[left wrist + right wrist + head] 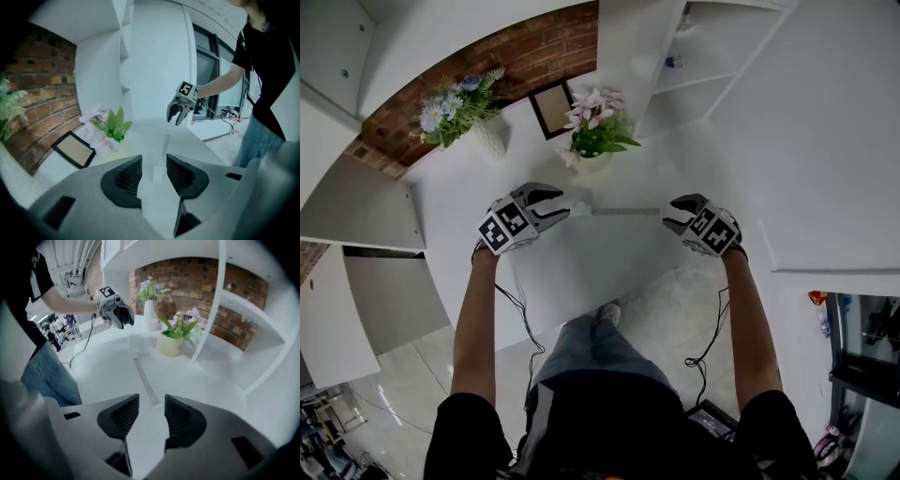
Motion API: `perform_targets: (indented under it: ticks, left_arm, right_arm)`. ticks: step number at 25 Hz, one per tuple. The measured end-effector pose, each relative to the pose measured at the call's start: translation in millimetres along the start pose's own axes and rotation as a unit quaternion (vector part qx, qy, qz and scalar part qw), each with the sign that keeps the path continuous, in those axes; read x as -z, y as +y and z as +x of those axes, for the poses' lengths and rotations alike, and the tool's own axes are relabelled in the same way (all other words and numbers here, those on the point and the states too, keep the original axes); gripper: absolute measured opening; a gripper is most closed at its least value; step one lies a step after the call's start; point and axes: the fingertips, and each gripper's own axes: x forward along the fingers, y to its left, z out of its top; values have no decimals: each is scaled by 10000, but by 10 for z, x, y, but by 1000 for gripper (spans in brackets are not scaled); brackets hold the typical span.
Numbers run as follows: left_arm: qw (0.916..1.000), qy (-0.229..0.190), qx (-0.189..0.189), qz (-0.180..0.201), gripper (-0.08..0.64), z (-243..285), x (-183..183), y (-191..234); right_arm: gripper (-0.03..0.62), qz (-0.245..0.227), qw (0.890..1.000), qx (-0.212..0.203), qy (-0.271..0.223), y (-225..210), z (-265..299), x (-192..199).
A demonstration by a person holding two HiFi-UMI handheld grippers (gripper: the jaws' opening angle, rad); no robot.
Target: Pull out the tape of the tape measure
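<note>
The white tape measure case (579, 210) lies on the white table (469, 197), with its tape (626, 212) drawn out flat to the right. My left gripper (565, 204) hovers open just left of the case. In the left gripper view the case (158, 172) shows on the table below and beyond the open left gripper (153, 164), not touched. My right gripper (667, 217) stands open at the tape's free end. In the right gripper view the tape (144, 380) runs away from the empty right gripper (151, 404).
A pot of pink flowers (595, 141) stands behind the tape. A white vase of flowers (492, 136) and a picture frame (551, 106) sit at the back by the brick wall. White shelves (694, 66) rise at the back right. The table's front edge is near the person's legs.
</note>
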Motion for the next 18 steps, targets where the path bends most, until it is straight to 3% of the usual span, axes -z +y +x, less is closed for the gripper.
perform_targets:
  ticks: [2, 4, 8, 11, 16, 18]
  left_arm:
    - [9982, -393, -391, -212, 145, -230, -130, 39]
    - [9921, -828, -852, -410, 104, -455, -281, 90]
    - [9687, -1671, -1689, -723, 29, -834, -569, 114]
    - [9491, -2062, -2222, -854, 15, -1019, -723, 69]
    - [9078, -2539, -3063, -1329, 9, -1289, -808, -33]
    - [9002, -2598, -3171, -1472, 9, -1296, -782, -99]
  right_arm:
    - [158, 428, 9972, 159, -585, -2, -170, -144]
    - [138, 851, 9875, 402, -1261, -19, -373, -312]
    - [66, 1620, 9508, 1024, -2434, -39, -787, -571]
    - [9, 2071, 9120, 1612, -3153, -42, -1105, -670]
    - [-3, 2721, 8276, 2607, -4161, 35, -1635, -631]
    - [-3, 2907, 8058, 2898, -4268, 80, -1700, -509]
